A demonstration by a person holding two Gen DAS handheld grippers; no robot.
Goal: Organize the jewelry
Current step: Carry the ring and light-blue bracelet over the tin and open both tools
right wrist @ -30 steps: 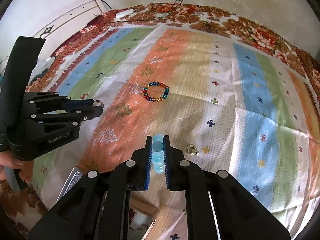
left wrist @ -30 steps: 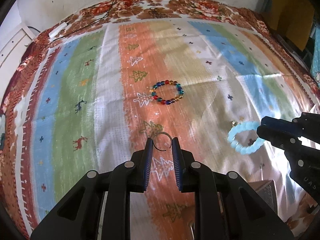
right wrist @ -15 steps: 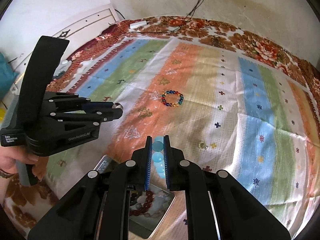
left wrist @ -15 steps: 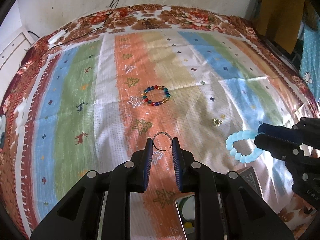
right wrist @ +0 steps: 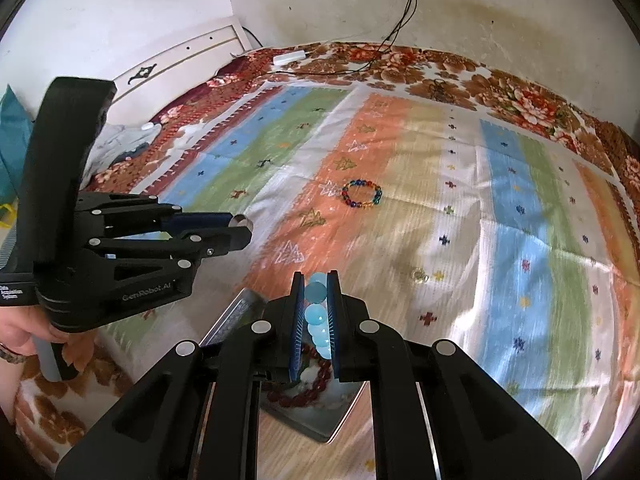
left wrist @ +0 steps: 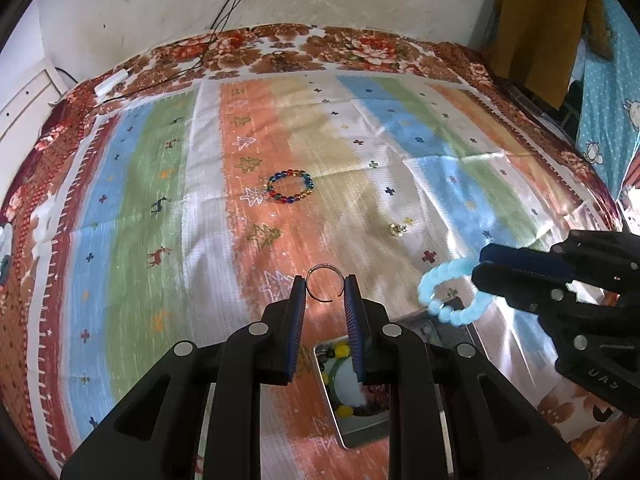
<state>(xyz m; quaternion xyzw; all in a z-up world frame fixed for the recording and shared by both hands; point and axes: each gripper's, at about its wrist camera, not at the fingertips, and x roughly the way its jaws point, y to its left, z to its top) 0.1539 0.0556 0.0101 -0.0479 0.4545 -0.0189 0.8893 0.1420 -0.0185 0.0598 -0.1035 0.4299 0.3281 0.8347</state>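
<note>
Two black handheld grippers hover above a bed covered with a striped cloth [left wrist: 168,184] in orange, green, blue and white bands.

The left gripper [left wrist: 325,286] holds a thin metal ring [left wrist: 324,282] between its blue-lined fingertips. The ring stands upright in the gap, its sides touching both pads, with its top arc rising just past the tips. The ring has a small break at its lower edge. In the right wrist view the same ring [right wrist: 241,222] shows only as a small silver glint at the left gripper's tips.

The right gripper [right wrist: 316,286] is pinched on a pale blue bead bracelet [right wrist: 316,314]. Several beads sit stacked between the two pads, one bead right at the tips. From the left wrist view the rest of the bracelet [left wrist: 448,294] hangs as a loop out to the left of the right gripper [left wrist: 482,264].

Below both grippers, at the near edge of the bed, lies an open metal tin [left wrist: 360,424] with beads inside: yellow and green ones in one view, dark red ones in the other, though the grippers hide much of it.

Farther out on the cloth, a multicolored bead bracelet [left wrist: 290,189] lies flat on the orange stripe. To its right, well apart, lies a small gold item [left wrist: 396,230], perhaps a ring or a charm; it is too small to tell.
</note>
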